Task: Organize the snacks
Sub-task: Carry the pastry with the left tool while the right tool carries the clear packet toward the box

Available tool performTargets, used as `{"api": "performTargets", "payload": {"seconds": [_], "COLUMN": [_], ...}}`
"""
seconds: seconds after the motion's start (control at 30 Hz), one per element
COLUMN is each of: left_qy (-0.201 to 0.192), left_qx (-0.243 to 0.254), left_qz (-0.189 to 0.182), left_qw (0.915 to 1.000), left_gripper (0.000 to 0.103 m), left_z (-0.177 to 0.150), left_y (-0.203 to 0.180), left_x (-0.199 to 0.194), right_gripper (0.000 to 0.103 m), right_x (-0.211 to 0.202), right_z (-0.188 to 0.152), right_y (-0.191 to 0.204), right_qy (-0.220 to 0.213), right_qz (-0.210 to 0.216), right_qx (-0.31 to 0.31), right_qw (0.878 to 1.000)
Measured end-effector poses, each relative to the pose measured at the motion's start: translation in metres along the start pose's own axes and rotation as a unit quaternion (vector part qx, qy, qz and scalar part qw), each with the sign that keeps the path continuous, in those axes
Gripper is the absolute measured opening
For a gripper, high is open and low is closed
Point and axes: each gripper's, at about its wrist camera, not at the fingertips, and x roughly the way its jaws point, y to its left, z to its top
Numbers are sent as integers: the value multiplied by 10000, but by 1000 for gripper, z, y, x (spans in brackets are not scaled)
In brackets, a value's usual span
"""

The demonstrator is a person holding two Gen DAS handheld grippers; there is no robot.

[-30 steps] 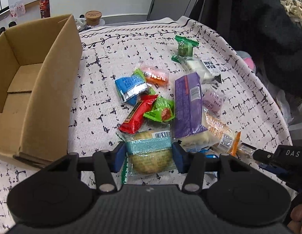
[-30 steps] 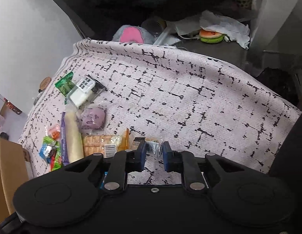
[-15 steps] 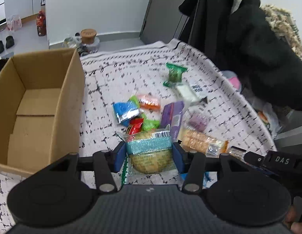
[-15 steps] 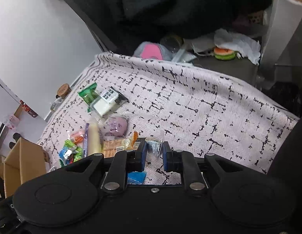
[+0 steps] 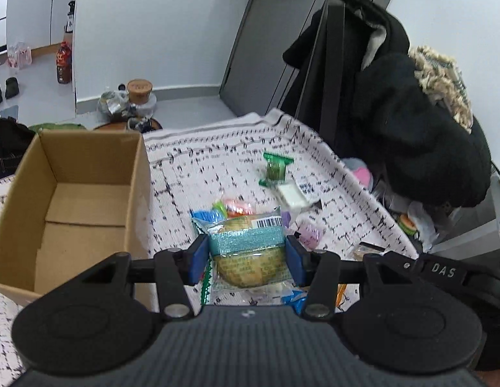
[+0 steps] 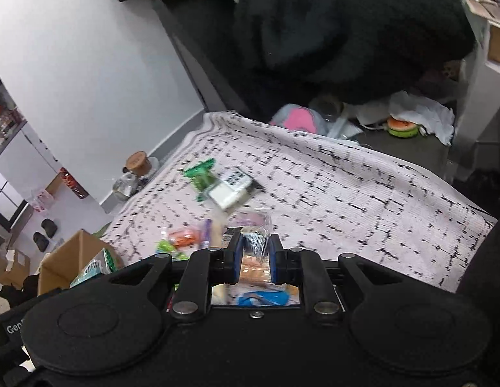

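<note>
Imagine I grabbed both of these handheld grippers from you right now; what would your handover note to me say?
Left gripper: shut on a round yellow pastry pack, lifted off the cloth.
Right gripper: shut on a clear-wrapped cracker pack, also lifted.
Cardboard box: open on the left, nothing visible inside.
Done: two snacks picked up.
Left: drop both in the box, then collect the rest, including the green packet and the white packet on the cloth.

A cardboard box [image 5: 72,200] stands on the tablecloth [image 5: 191,174] left of the scattered snack packets [image 5: 237,209]; coats [image 5: 411,119] hang behind the table's far right corner.
</note>
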Motion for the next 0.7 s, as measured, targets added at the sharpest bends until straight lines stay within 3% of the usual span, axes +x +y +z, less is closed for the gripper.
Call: {"api": "performTargets", "payload": {"seconds": [0.7], "left_qy": [-267], "left_qx": [5], "left_qz": [-153], "left_qw": [9995], "left_gripper": [50], "left_z": [20], "left_y": [45], "left_x": [-39], "right_gripper": [16], "right_x": [-21], "right_z": [-13], "right_y": [86], "right_qy": [-229], "right_qz": [159], "right_qx": [-507], "right_qw": [9983]}}
